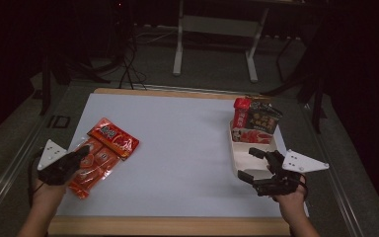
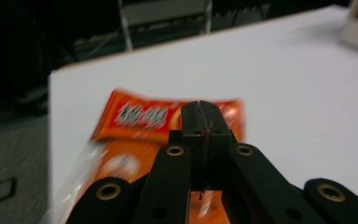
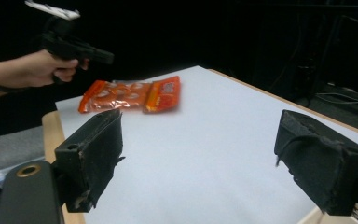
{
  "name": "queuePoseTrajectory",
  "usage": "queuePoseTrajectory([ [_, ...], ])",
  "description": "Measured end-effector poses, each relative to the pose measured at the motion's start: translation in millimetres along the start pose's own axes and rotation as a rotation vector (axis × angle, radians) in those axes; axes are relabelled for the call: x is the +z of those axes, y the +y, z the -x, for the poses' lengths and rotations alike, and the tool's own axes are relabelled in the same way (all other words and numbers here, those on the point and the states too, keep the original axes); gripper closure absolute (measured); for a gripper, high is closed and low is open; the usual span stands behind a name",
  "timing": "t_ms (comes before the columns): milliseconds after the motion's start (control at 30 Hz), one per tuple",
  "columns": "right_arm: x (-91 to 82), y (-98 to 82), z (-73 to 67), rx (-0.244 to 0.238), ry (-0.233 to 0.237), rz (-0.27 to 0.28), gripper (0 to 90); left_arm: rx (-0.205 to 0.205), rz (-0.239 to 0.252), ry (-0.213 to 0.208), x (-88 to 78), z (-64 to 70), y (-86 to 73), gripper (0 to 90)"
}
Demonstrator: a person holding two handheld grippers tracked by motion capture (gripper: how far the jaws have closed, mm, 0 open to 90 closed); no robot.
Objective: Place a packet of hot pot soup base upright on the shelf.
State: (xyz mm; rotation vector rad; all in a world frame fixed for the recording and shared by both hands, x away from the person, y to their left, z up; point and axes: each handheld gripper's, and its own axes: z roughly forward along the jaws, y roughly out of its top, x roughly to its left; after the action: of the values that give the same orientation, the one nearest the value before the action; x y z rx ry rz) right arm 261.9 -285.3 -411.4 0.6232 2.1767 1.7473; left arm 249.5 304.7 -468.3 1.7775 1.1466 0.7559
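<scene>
— Looking at the near left of the tabletop point(image 1: 177, 128), what is the left tool point(image 1: 81, 154) doing?

— Its jaws are pressed together with nothing between them. It hovers over the orange snack packet point(image 1: 103, 154), which lies flat near the left edge, one end pointing far and right. In the left tool's own view the closed tips sit in front of the packet's printed end point(image 2: 140, 116), which is blurred.

— And the right tool point(image 1: 252, 165)?

— Its jaws stand wide apart and empty, at the near right, just at the white tray point(image 1: 237, 158). A dark and red packet point(image 1: 256, 121) stands upright in the far end of that tray.

— Are the packet and the tray close?

— No, well apart, with bare white tabletop between them.
</scene>
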Motion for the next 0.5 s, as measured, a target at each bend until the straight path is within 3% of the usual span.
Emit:
queuePoseTrajectory([
  [133,1.6,-2.5,-0.8,0.006,0.02,-0.003,15.1,0.002,-0.081,0.059,5.2,-26.3,-17.3,90.0],
  [233,3.4,-3.2,-1.5,0.002,0.025,-0.01,15.2,0.0,-0.097,0.063,7.2,-30.2,-20.4,90.0],
  [267,5.3,-3.6,-3.2,-0.003,0.033,-0.014,15.1,-0.003,-0.121,0.071,12.0,-39.2,-27.3,90.0],
  [333,5.7,-3.5,-3.7,-0.007,0.037,-0.016,15.2,-0.013,-0.145,0.09,15.8,-45.8,-31.3,90.0],
  [367,6.3,-3.2,-4.1,-0.013,0.039,-0.017,15.2,-0.015,-0.168,0.127,19.0,-51.9,-35.1,90.0],
  [400,6.3,-3.2,-4.1,-0.013,0.039,-0.017,15.2,-0.015,-0.168,0.127,19.0,-51.9,-35.1,90.0],
  [500,6.8,-2.0,-2.4,-0.011,0.042,-0.01,15.2,-0.052,-0.204,0.143,24.0,-65.1,-42.1,90.0],
])
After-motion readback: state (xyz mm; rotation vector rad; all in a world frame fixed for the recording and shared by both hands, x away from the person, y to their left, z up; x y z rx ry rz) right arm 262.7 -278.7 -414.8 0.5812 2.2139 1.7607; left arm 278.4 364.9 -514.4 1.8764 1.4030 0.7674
